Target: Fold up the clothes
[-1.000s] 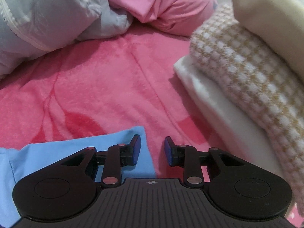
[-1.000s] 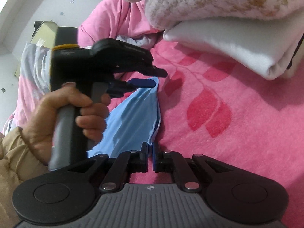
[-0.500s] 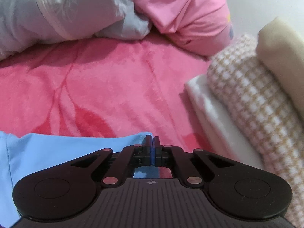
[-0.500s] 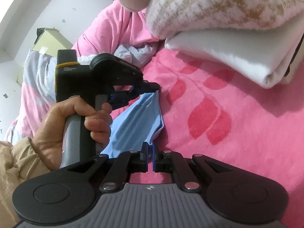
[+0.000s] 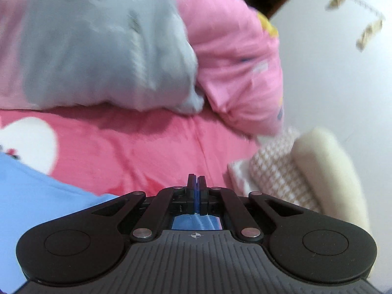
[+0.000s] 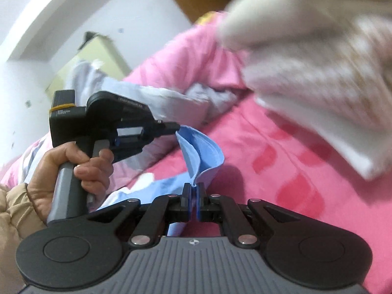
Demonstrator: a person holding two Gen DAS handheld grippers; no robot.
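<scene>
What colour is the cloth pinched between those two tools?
Light blue cloth, plain with no pattern; clearest in the right wrist view.

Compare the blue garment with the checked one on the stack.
The blue garment is plain, thin and lifted off the bed, pinched by the left gripper and the right gripper. The checked garment is thick, cream with tan checks, folded and lying in the stack, held by neither gripper. Both are clothes on the pink bed.

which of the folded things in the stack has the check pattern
The middle one, the tan-and-white checked cloth; the white piece under it and the cream piece on top are plain.
</scene>
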